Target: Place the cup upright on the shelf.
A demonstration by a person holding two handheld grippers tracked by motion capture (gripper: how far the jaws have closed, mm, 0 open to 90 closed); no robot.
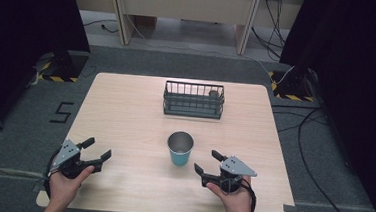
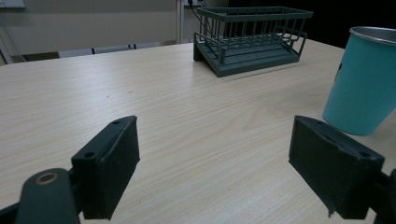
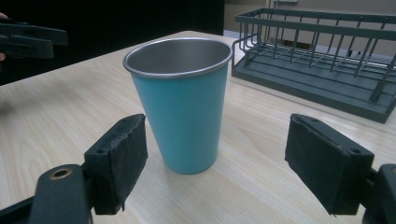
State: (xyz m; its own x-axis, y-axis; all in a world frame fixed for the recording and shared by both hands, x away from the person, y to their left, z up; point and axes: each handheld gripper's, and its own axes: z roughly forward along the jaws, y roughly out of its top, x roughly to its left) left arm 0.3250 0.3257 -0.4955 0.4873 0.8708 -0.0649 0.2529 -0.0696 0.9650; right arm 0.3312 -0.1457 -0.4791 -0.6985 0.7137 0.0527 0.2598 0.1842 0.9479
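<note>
Since the cup point(image 1: 180, 148) stands upright at bench point(image 1: 125, 116) centre, 6 o'clock of the rack point(image 1: 194, 100), both tools point(image 1: 92, 154) point(image 1: 208, 162) flank it, gaping, empty.

Left gripper view: cup point(image 2: 366, 84) at 2 o'clock; teal, smooth.

Right gripper view: cup point(image 3: 184, 102) dead ahead, steel-lined, tapered. Judged light, rigid, slippery; grip mid-wall.

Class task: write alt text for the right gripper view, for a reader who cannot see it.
A teal cup with a metal rim stands upright on a wooden table, just beyond the open right tongs, nearer their left jaw. A dark wire rack sits behind it.
</note>
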